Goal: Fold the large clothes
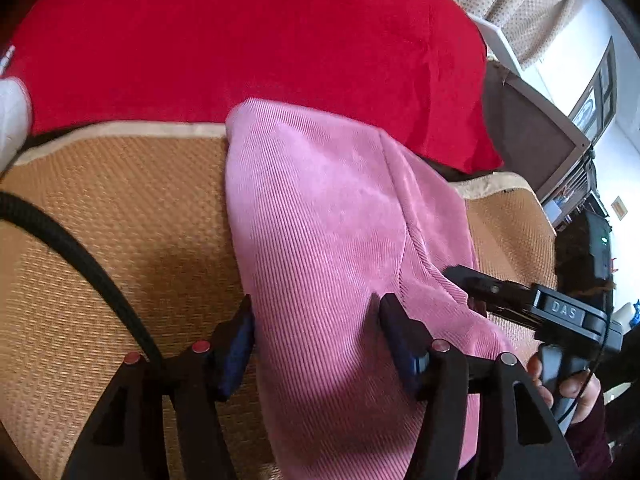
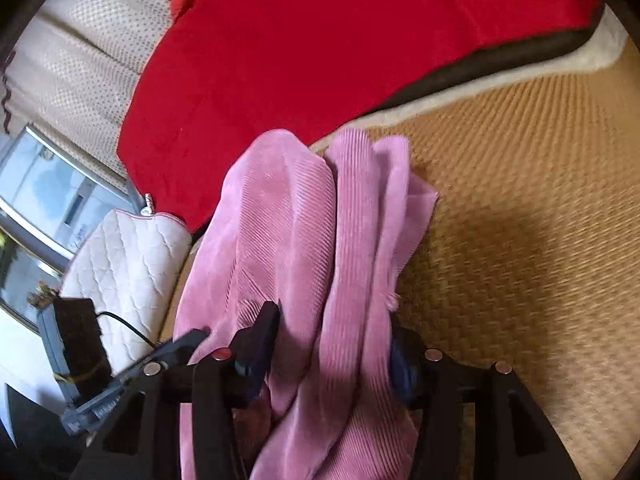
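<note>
Pink ribbed corduroy garment (image 1: 320, 240) lies on woven tan mat (image 1: 120, 220), long axis running straight away from both tongs. Left tongs (image 1: 316, 320) spread, straddling it; right tongs (image 2: 336, 340) likewise spread, fabric bunched between.

A pink, finely ribbed garment (image 1: 328, 216) lies over a tan woven mat (image 1: 120, 216) edged in cream. Behind it spreads a plain bright red blanket (image 1: 248, 36). Black grippers carry dark blue pads (image 1: 236, 344), and a cream cushion (image 2: 124, 260) shows diamond quilting beside the mat.
</note>
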Tool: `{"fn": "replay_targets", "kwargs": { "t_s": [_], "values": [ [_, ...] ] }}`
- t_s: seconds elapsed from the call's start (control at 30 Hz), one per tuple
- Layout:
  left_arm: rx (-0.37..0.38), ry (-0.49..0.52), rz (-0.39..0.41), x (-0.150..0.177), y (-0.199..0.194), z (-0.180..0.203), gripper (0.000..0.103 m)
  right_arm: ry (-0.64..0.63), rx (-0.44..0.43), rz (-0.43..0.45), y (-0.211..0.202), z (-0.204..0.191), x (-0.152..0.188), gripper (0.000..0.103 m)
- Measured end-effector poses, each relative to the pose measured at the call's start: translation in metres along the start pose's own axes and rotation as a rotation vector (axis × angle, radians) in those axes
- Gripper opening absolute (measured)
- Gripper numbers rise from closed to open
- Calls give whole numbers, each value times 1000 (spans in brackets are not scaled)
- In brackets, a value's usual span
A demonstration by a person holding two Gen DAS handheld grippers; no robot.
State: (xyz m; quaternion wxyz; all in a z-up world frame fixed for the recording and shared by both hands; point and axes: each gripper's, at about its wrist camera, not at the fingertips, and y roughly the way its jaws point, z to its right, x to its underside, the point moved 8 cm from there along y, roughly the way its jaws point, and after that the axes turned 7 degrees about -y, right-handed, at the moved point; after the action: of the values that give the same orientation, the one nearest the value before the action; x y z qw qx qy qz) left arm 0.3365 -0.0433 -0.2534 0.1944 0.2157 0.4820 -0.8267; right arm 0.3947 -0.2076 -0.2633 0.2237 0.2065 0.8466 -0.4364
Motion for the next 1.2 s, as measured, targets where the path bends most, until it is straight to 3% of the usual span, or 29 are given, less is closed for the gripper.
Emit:
{"fn": "replay_targets", "kwargs": {
  "t_s": [0.13,0.27,0.4,0.53,0.6,0.83,0.97,1.1,1.2],
  "values": [
    [21,13,80,-7,-28,7,63,-99,82,129,-40,-12,-12,54],
    [-11,38,113,-10,-38,4,63,-125,37,210,-65,-28,-22,54],
    [-83,54,57,1,-23,2,63,-113,-24,110,-38,-28,-10,54],
    [-173,100,-19,15,7,-1,65,-4,21,-130,21,12,21,53],
    [-165,101,-10,14,7,2,65,46,-3,-116,16,18,20,53],
    [-179,71,52,11,-24,4,65,-23,47,3,-57,11,21,54],
    [-241,96,160,15,-63,11,79,-57,97,73,-108,6,26,59],
    [-282,114,237,20,-102,20,81,-106,162,137,-145,-26,18,69],
    [-331,120,264,21,-126,28,83,-155,237,165,-173,-48,24,69]
  ]
}}
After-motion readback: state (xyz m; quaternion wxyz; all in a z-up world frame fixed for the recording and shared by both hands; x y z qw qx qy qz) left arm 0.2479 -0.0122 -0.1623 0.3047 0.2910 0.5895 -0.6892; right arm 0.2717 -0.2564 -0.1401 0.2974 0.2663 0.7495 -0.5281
